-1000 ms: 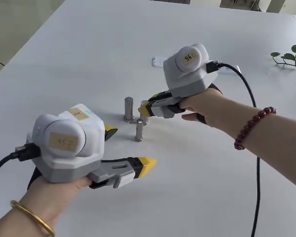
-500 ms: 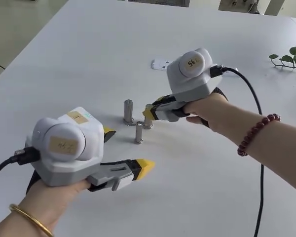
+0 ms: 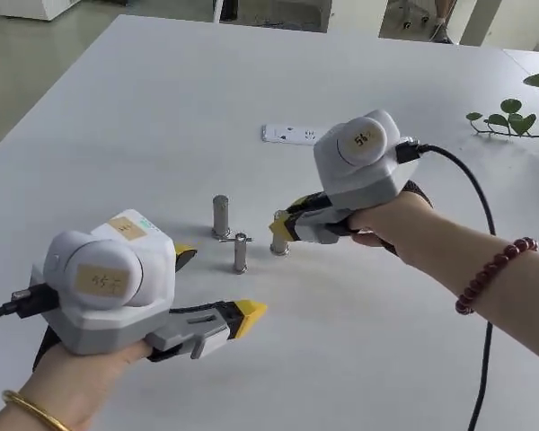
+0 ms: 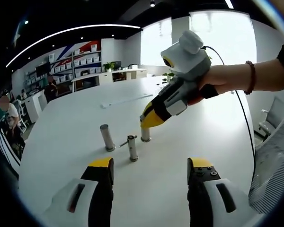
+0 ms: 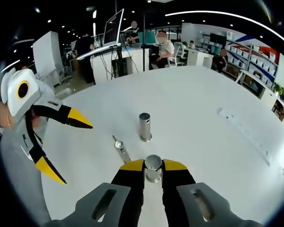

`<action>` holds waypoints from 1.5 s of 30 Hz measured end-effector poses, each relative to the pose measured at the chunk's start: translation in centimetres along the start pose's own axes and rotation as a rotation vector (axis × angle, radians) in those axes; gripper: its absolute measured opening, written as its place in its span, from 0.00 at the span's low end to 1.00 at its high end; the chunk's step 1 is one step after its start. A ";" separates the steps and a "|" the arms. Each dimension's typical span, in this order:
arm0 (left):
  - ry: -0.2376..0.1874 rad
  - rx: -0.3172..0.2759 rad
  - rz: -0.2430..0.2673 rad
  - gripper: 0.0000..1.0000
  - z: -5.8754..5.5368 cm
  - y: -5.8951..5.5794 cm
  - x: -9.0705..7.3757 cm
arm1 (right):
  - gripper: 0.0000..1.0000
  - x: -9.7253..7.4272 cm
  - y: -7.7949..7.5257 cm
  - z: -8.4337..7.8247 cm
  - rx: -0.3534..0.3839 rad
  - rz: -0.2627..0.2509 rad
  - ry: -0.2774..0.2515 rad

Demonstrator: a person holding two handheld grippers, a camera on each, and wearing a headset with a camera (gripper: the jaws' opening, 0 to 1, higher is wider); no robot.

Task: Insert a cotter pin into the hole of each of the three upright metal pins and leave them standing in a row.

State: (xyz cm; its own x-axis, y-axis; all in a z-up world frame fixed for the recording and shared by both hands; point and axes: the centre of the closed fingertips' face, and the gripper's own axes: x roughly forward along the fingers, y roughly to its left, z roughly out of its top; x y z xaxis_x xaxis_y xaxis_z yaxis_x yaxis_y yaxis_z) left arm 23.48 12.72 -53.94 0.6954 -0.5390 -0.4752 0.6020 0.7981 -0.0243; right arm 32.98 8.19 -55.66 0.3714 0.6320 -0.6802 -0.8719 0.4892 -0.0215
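Observation:
Three upright metal pins stand on the white table [image 3: 144,108]. The far left pin [image 3: 221,216] [image 4: 106,137] [image 5: 145,126] is bare. The middle pin [image 3: 241,253] [image 4: 132,148] [image 5: 119,145] has a cotter pin through its top. My right gripper [image 3: 281,232] [image 5: 153,166] is shut on the third pin [image 3: 279,241] [image 4: 145,134] [image 5: 153,169], whose base rests on the table to the right of the other two. My left gripper [image 3: 217,285] [image 4: 150,165] hovers open and holds nothing, short of the pins on the near left.
A white power strip [image 3: 292,135] [image 5: 246,132] lies further back on the table. A leafy plant sprig [image 3: 512,121] sits at the far right edge. The right gripper's black cable [image 3: 481,269] trails down the right side.
My right gripper has carried its metal pin to the right, away from the other two pins. The left gripper stays open in about the same place.

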 end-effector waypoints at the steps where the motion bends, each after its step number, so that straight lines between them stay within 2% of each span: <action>1: 0.000 0.003 0.000 0.62 0.1 -0.1 -0.1 | 0.08 -0.1 0.2 -0.1 -0.002 0.005 0.000; 9: -0.012 0.015 -0.003 0.63 0.3 -0.8 -0.7 | 0.08 -1.9 4.1 -1.5 -0.030 0.050 0.007; 21: -0.016 0.023 -0.007 0.63 0.2 -1.5 -1.5 | 0.08 -2.5 6.6 -2.8 -0.054 0.110 0.009; 37: -0.021 0.029 -0.021 0.61 0.1 -2.2 -1.8 | 0.08 -2.6 6.9 -3.4 -0.057 0.136 -0.006; 42: -0.016 0.030 -0.021 0.61 0.0 -2.2 -1.8 | 0.09 -2.5 7.0 -3.5 -0.041 0.134 -0.021; 45: -0.014 0.030 -0.023 0.61 -0.1 -2.3 -1.7 | 0.13 -2.7 7.0 -3.5 -0.001 0.148 -0.038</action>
State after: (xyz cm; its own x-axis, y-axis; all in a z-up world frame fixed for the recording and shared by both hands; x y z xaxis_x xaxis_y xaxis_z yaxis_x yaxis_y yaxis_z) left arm 20.84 11.84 -53.14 0.6865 -0.5607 -0.4629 0.6291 0.7773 -0.0085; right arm 24.77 7.73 -56.53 0.2505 0.7195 -0.6477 -0.9185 0.3881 0.0760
